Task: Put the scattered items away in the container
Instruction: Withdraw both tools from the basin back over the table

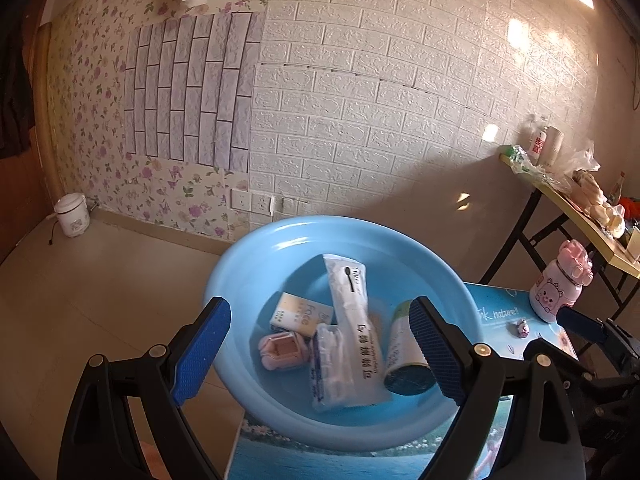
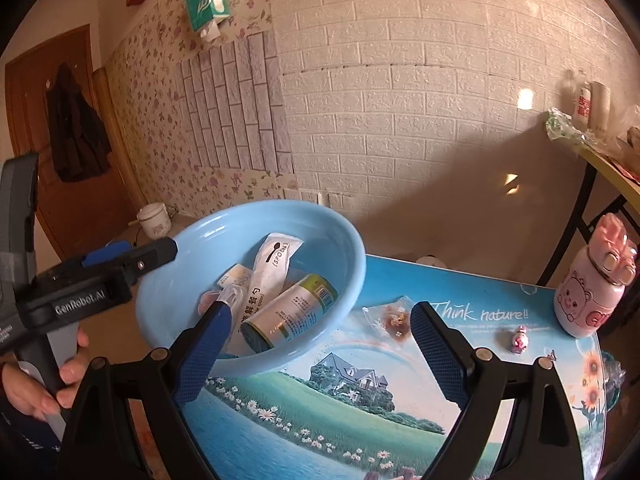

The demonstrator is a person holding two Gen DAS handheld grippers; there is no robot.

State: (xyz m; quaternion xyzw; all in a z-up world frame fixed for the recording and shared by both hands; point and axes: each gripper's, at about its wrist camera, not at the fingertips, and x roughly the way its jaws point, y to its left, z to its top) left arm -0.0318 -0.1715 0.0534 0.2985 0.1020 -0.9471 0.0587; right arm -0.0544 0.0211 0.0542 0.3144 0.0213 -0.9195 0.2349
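Observation:
A light blue basin [image 1: 240, 264] stands on the picture-printed table [image 2: 360, 400]. It holds a white spoon packet [image 1: 348, 304], a small box [image 1: 296, 314], a pink case [image 1: 280, 350], a cotton swab pack [image 1: 330, 364] and a yellow-labelled bottle [image 2: 292, 312]. My left gripper [image 1: 318, 312] hovers open over the basin with nothing between its pads. My right gripper [image 2: 322, 312] is open and empty too, near the basin's [image 2: 352, 264] right rim. On the table lie a clear packet with something brown inside [image 2: 394, 318] and a tiny pink pig figure [image 2: 519, 339].
A pink bear bottle [image 2: 592, 288] stands at the table's far right. A hand [image 2: 40, 392] holds the left gripper's handle at the left edge. A folding table with clutter [image 1: 580, 200] is behind on the right, and a rice cooker [image 1: 72, 216] sits on the floor.

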